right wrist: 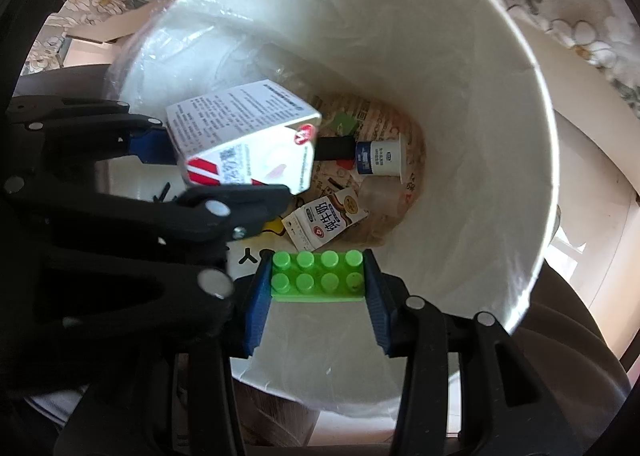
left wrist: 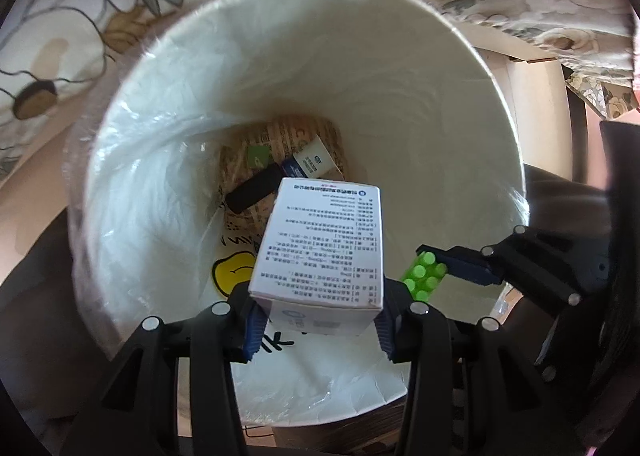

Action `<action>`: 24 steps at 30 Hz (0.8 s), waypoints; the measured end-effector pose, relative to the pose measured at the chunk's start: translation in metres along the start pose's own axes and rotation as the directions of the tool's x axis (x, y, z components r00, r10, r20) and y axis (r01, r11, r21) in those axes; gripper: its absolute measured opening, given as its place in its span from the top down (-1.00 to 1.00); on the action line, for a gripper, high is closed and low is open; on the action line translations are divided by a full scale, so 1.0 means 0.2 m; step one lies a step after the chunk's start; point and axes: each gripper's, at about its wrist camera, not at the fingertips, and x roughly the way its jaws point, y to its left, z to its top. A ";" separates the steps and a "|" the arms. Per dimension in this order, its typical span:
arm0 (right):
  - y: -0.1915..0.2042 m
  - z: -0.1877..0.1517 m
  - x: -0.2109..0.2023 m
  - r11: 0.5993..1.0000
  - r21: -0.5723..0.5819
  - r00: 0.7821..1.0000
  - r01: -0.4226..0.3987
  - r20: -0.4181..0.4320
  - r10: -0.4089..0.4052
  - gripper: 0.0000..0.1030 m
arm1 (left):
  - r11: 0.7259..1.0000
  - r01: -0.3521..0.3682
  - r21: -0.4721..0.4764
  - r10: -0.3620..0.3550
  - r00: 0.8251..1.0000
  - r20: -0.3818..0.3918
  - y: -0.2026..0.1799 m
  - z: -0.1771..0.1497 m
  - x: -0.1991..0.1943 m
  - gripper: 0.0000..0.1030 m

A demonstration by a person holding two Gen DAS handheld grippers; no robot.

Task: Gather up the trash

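A white trash bin (left wrist: pixel 460 104) with a clear liner fills both views, seen from above. My left gripper (left wrist: pixel 316 320) is shut on a white printed carton (left wrist: pixel 320 248), held over the bin's mouth. My right gripper (right wrist: pixel 316 288) is shut on a green studded toy brick (right wrist: pixel 318 274), also above the opening. In the right wrist view the left gripper holds the white carton (right wrist: pixel 244 136) at the left. In the left wrist view the green brick (left wrist: pixel 424 274) shows at the right. At the bottom lie a small milk carton (right wrist: pixel 324 222), a white cup (right wrist: pixel 380 158) and a black object (left wrist: pixel 256 190).
Printed paper (right wrist: pixel 384 116) lines the bin's bottom. A floral cloth (left wrist: pixel 100 8) lies beyond the bin's far rim. A yellow cartoon print (left wrist: pixel 232 274) shows on the bin's inner wall. Dark furniture (left wrist: pixel 560 192) stands at the right.
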 end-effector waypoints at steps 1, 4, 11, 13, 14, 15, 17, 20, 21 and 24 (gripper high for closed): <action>0.00 0.01 0.01 1.000 0.005 1.000 -0.007 -0.005 0.007 0.14 | 1.000 -0.006 -0.006 0.006 1.000 -0.007 0.00 0.00 0.02 0.08; -0.03 0.02 0.03 0.999 0.033 1.000 -0.023 -0.017 0.023 0.13 | 0.999 0.010 -0.033 -0.011 1.000 -0.026 0.01 0.02 0.05 0.06; -0.05 0.06 0.01 0.998 0.059 0.999 -0.036 0.007 0.036 -0.16 | 0.998 0.019 -0.055 -0.020 1.000 -0.020 0.04 0.03 0.03 -0.32; -0.04 0.05 0.01 0.998 0.053 1.000 -0.023 0.014 0.023 -0.16 | 0.998 0.018 -0.054 -0.019 1.000 -0.020 0.04 0.03 0.02 -0.32; -0.04 0.05 0.01 0.998 0.051 1.000 -0.022 0.015 0.021 -0.16 | 0.998 0.019 -0.054 -0.020 1.000 -0.020 0.04 0.03 0.01 -0.32; -0.04 0.05 0.01 0.998 0.051 1.000 -0.024 0.015 0.023 -0.16 | 0.998 0.020 -0.053 -0.021 1.000 -0.020 0.03 0.03 0.01 -0.32; -0.04 0.05 0.01 0.998 0.050 1.000 -0.021 0.014 0.021 -0.16 | 0.999 0.020 -0.049 -0.021 1.000 -0.021 0.03 0.02 0.00 -0.32; -0.05 0.04 0.00 0.999 0.042 1.000 -0.011 0.011 0.011 -0.16 | 0.999 0.011 -0.038 -0.011 1.000 -0.016 0.03 0.02 0.00 -0.32; -0.05 0.04 -0.01 0.999 0.038 1.000 -0.005 0.010 0.005 -0.16 | 0.999 0.005 -0.032 -0.006 1.000 -0.013 0.02 0.02 -0.01 -0.32; -0.04 0.02 -0.04 1.000 0.019 1.000 0.015 0.015 -0.015 -0.16 | 1.000 -0.023 -0.008 0.023 1.000 0.005 0.00 0.00 -0.04 -0.39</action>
